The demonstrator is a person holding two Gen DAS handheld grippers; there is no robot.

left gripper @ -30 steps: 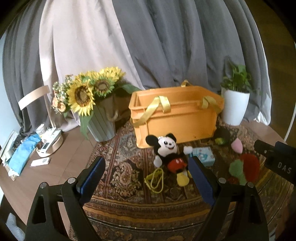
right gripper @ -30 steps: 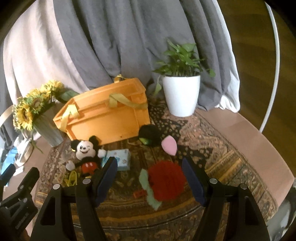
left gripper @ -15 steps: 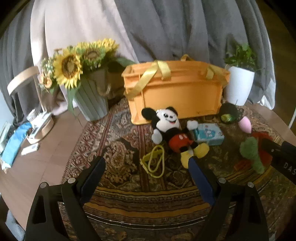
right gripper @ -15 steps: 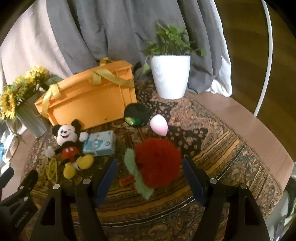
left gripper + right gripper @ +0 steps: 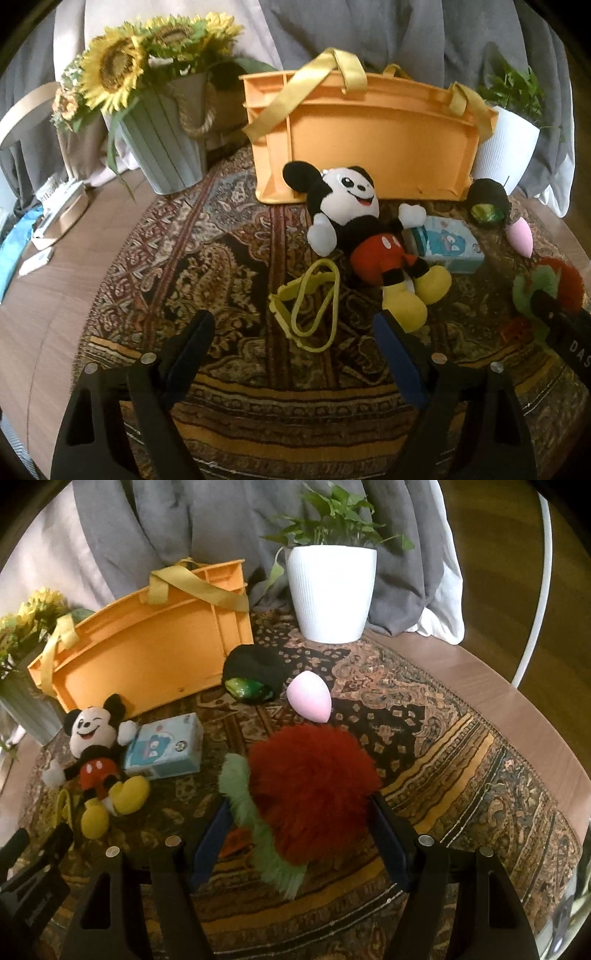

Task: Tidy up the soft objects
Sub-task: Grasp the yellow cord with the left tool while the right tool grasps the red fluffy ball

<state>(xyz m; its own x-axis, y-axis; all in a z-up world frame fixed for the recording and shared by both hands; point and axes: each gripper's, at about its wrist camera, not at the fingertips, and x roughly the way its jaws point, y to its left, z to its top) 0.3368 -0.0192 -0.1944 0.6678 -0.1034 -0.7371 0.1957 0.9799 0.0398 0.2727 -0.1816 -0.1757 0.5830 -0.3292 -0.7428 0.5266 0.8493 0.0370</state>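
Lowered both; left gripper [image 5: 291, 332] narrowing, spread above yellow elastic loop [image 5: 308, 304]; right gripper [image 5: 299, 819] spread around fluffy red-green pompom [image 5: 314, 794].

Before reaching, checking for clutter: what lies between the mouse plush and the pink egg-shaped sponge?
A light blue tissue pack, seen in both wrist views.

White letters "DAS" show on the black body of the right hand-held gripper [image 5: 565, 332], poking in at about four o'clock in the left wrist view, and the word runs off the edge there. The blue cartoon box [image 5: 448, 246] carries print, but it's too small to read.
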